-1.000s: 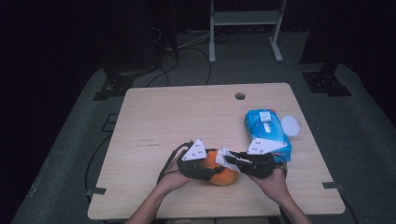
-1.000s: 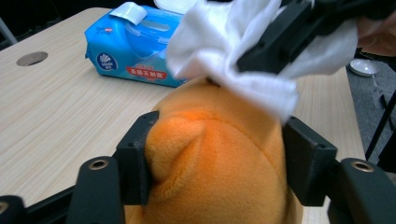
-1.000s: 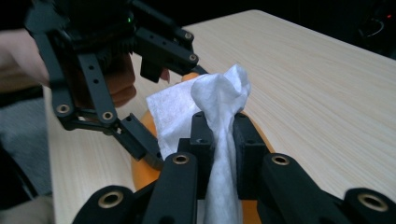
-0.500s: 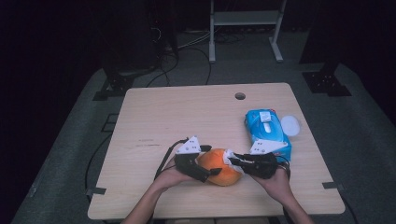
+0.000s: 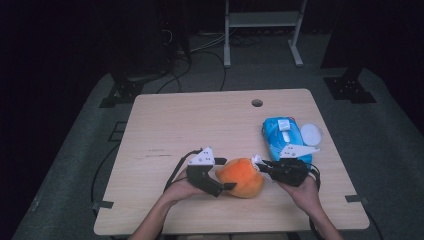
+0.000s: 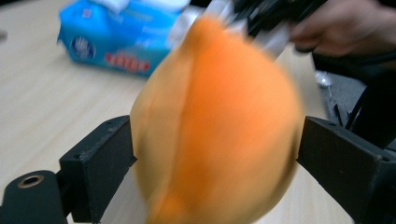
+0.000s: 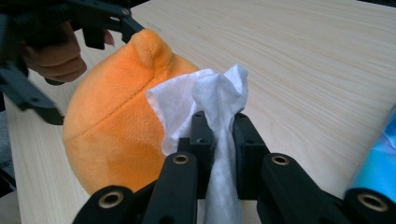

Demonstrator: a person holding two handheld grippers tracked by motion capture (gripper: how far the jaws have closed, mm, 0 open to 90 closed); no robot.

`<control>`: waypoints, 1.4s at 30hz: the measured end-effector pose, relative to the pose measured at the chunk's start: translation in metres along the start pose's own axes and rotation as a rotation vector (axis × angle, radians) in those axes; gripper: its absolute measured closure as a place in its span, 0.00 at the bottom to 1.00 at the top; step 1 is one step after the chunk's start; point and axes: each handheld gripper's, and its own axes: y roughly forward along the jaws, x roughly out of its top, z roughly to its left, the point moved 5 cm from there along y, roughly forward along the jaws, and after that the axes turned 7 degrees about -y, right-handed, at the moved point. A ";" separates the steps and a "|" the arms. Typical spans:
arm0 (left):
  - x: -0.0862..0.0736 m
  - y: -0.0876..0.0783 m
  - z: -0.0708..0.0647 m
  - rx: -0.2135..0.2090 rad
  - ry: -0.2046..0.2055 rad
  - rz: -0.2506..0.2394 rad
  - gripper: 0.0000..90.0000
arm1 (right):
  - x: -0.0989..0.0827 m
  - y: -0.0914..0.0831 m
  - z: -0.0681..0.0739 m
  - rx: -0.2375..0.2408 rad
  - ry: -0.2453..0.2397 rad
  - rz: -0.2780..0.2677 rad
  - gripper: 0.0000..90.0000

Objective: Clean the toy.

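The orange plush toy (image 5: pixel 241 177) is lying near the table's (image 5: pixel 200 120) near edge, between the two grippers. The left gripper (image 5: pixel 226 174) is straddling it from the left; its jaws have just been opening and are standing wide, the toy between them. The right gripper (image 5: pixel 258 162) is pinching a white wipe (image 7: pixel 212 100) against the toy's right side. The blue wipes pack (image 5: pixel 282 137) is lying just beyond.

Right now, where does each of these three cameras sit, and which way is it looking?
High view: above the table, looking down; both forearms, left gripper, right gripper.
Left gripper view: between its open jaws, facing the orange plush, wipes pack beyond.
Right gripper view: along jaws shut on a white wipe touching the plush.
All share the plush.
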 end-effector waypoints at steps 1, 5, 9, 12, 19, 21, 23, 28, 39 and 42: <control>-0.004 0.000 0.003 -0.012 -0.014 0.008 0.09 | 0.000 0.000 0.000 0.000 0.000 0.000 0.89; -0.014 0.008 0.005 -0.047 -0.046 0.022 0.09 | -0.001 0.000 -0.001 0.000 0.005 0.000 0.89; -0.006 0.007 -0.005 -0.031 0.004 -0.008 0.26 | 0.001 -0.002 0.002 -0.023 -0.013 0.000 0.89; 0.008 -0.002 -0.014 -0.007 0.057 -0.044 0.35 | 0.004 -0.006 0.000 -0.036 -0.005 -0.025 0.89; 0.022 -0.018 -0.018 0.014 0.076 -0.075 0.37 | 0.004 0.000 0.001 0.006 0.036 -0.051 0.89; 0.012 -0.012 -0.012 0.031 0.058 -0.024 0.38 | -0.001 0.007 0.000 0.010 0.033 -0.007 0.89; 0.008 -0.009 -0.007 0.021 0.018 -0.031 0.38 | -0.006 0.013 -0.004 0.004 0.022 0.034 0.89; 0.007 -0.007 -0.002 0.036 -0.016 -0.051 0.39 | 0.004 0.003 -0.005 0.024 0.036 -0.046 0.89; 0.010 0.004 -0.011 0.054 0.006 -0.058 0.36 | 0.026 -0.005 0.033 0.107 -0.111 -0.134 0.89; 0.009 0.004 -0.012 0.058 0.011 -0.056 0.38 | 0.027 -0.002 0.036 0.071 -0.161 -0.113 0.89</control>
